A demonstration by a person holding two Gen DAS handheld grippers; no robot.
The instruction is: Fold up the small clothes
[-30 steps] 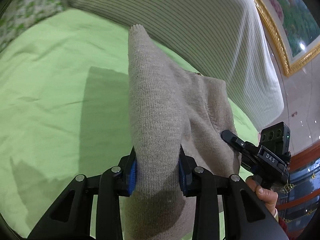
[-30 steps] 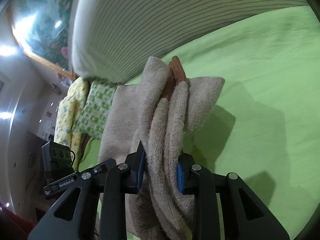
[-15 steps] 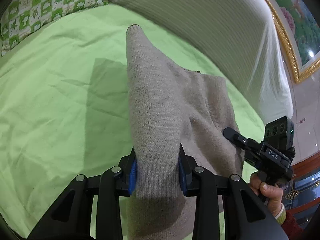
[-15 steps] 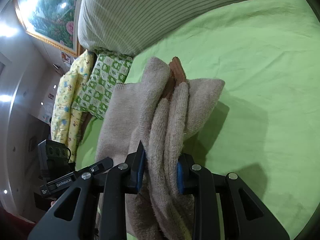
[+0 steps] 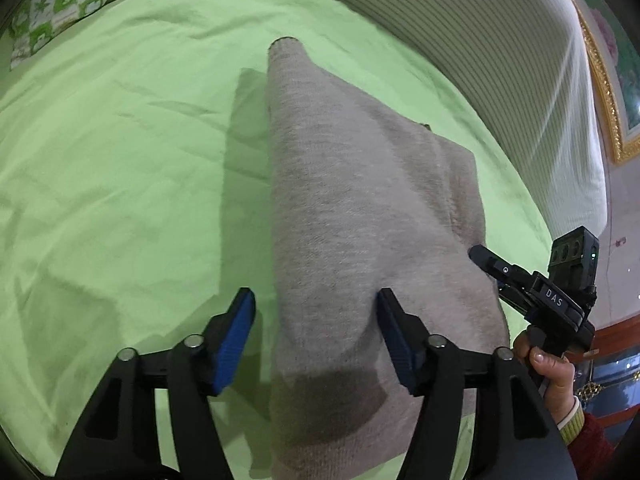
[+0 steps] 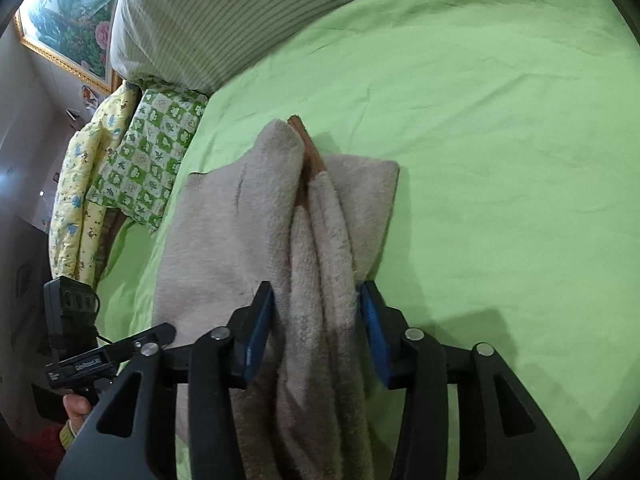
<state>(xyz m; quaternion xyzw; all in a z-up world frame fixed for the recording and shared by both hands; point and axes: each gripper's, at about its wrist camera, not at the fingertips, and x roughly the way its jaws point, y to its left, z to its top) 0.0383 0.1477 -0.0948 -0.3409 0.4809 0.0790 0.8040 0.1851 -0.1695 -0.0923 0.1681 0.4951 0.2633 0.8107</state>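
A beige knitted garment [image 5: 352, 208] lies folded on the green bed sheet [image 5: 120, 160]. My left gripper [image 5: 316, 336] is open, its blue pads apart on either side of the garment's near edge. In the right wrist view the same garment [image 6: 280, 232] shows bunched folds with a brown strip at the far end. My right gripper [image 6: 318, 336] is open, its pads spread around the bunched edge, the right one just touching the cloth. The right gripper also shows in the left wrist view [image 5: 532, 292], at the garment's right edge.
A striped white-and-green pillow [image 5: 480, 40] lies along the far side of the bed. A green checked cloth [image 6: 152, 152] and a yellow printed blanket [image 6: 80, 184] lie at the bed's left end. A gold-framed painting [image 6: 68, 12] hangs on the wall.
Both grippers have opened and let go of the garment, which has dropped lower and now rests on the sheet.
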